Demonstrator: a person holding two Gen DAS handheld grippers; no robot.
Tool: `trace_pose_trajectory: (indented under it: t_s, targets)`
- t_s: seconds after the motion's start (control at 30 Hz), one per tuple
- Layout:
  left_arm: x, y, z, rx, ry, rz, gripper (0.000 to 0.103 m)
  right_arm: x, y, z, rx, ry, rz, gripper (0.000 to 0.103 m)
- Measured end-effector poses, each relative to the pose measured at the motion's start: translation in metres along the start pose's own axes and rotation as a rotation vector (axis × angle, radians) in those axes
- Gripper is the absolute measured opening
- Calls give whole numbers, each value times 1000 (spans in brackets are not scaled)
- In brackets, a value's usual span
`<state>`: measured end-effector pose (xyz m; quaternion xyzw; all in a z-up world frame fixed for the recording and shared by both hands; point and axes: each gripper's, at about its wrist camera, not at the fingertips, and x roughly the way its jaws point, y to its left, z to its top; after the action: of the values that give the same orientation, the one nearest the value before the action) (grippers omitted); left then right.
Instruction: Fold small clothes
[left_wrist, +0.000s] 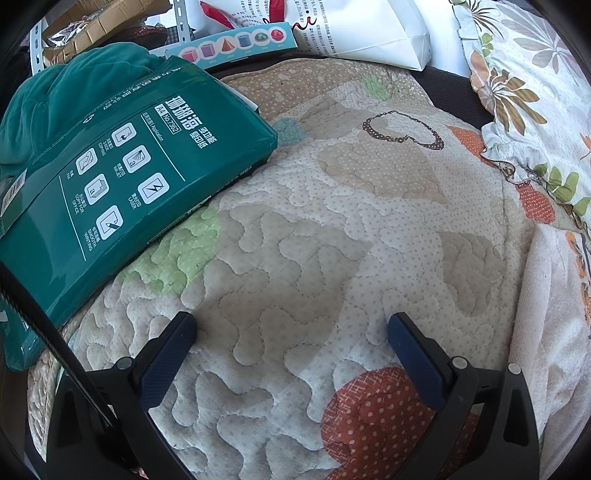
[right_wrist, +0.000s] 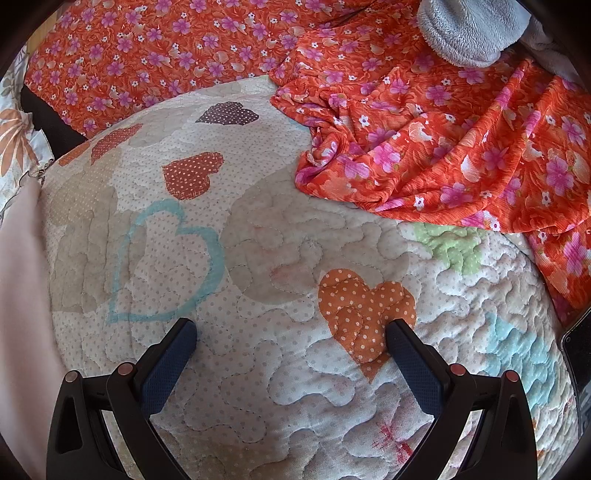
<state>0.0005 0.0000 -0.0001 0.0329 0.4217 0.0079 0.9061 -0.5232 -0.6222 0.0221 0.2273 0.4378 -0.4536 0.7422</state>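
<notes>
Covering pretty much everything in both views is a quilted mat (left_wrist: 314, 258) with dotted heart patches, and both grippers hang just above it. Next biggest is the orange floral garment (right_wrist: 424, 147), bunched and rumpled on the far right part of the mat in the right wrist view, well ahead of the fingers and not touched by anything. More of the same orange floral fabric lies flat along the far edge. On the left wrist side a green pack of A4 copy paper (left_wrist: 110, 177) rests on the mat's left edge, with a teal garment (left_wrist: 74, 88) heaped behind it and a leaf-print cloth (left_wrist: 524, 92) off to the right. A grey fleece item (right_wrist: 461, 33) sits at the top right past the orange one. Left gripper (left_wrist: 291, 328) is spread wide, holding nothing. Right gripper (right_wrist: 291, 332) same deal, jaws wide apart, its right finger over an orange heart patch (right_wrist: 354, 306)
</notes>
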Motion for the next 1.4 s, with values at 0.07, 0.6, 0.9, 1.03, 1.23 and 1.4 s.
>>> trace_pose_trajectory:
  t_s: [0.07,0.6,0.9,1.03,1.23,1.4]
  targets:
    - [0,0,0,0,0,0,103,0,0,0,0,0,0,103]
    - [1,-1,4,2,17,10,103,7,0,5,36,22,-2,103]
    - [-35,4,5,5,77,5,103,2,2,19,80,87,12,102]
    - [-86,9,5,-24,-29,-53,103,-40,8,25,175,-14,76,94]
    - [-158,-20,-18,39,-130,-141,103,-128,74,21,62,-218,245,95]
    - [-182,-61,-56,127,-76,-246,103,-140,162,-3,-127,-157,423,95]
